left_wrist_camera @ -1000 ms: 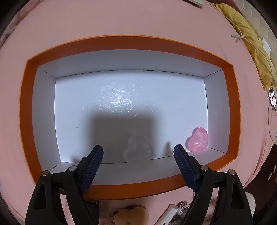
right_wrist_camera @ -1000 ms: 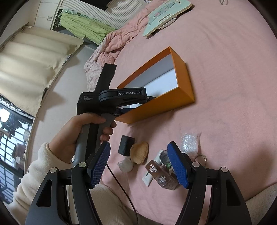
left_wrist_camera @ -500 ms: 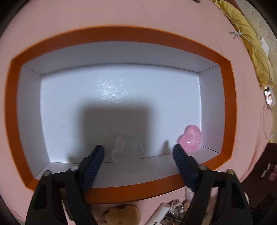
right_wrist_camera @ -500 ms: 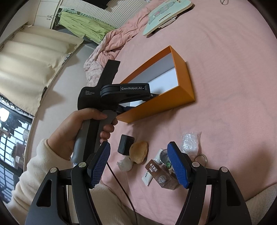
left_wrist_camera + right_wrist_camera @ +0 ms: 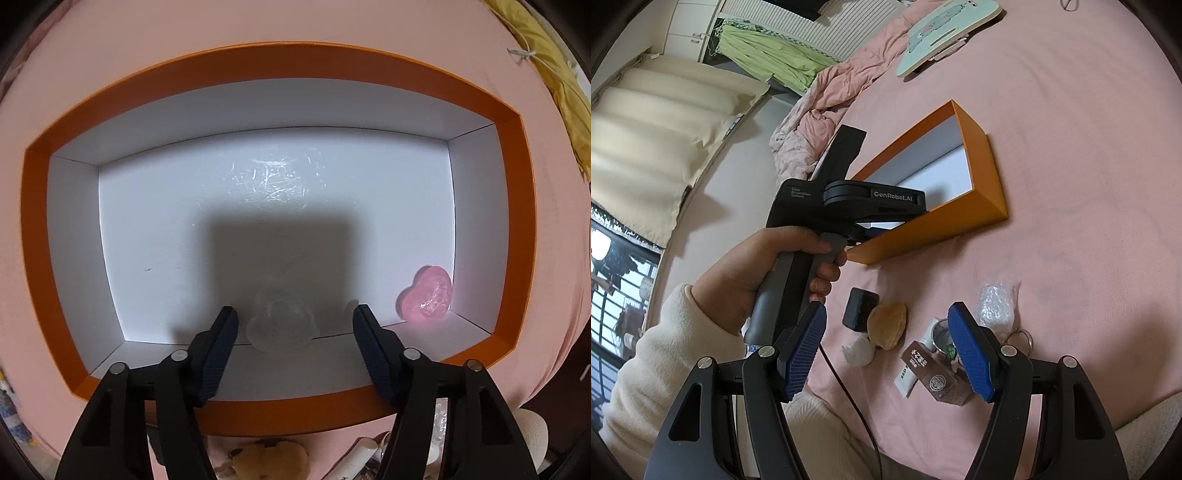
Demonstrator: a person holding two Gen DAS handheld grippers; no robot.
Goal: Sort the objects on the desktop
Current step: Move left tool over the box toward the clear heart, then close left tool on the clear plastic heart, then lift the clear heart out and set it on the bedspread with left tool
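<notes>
Left gripper (image 5: 293, 323), jaws open, hovers over orange box (image 5: 258, 62); only its camera shows the pink heart (image 5: 428, 293) inside. Right gripper (image 5: 886, 332) gapes empty.

Two hearts (image 5: 428, 295) lie in the box (image 5: 258, 62); clutter (image 5: 886, 325) lies before it.

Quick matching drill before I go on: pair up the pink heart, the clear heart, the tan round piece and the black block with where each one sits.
Things:
1. pink heart
2. clear heart
3. tan round piece
4. black block

Places:
A. on the bedcover, beside the tan piece
B. in the orange box, right corner
C. in the box, between the left gripper fingertips
D. on the bedcover, next to a white lump

Pairs: 1-B, 2-C, 3-D, 4-A
</notes>
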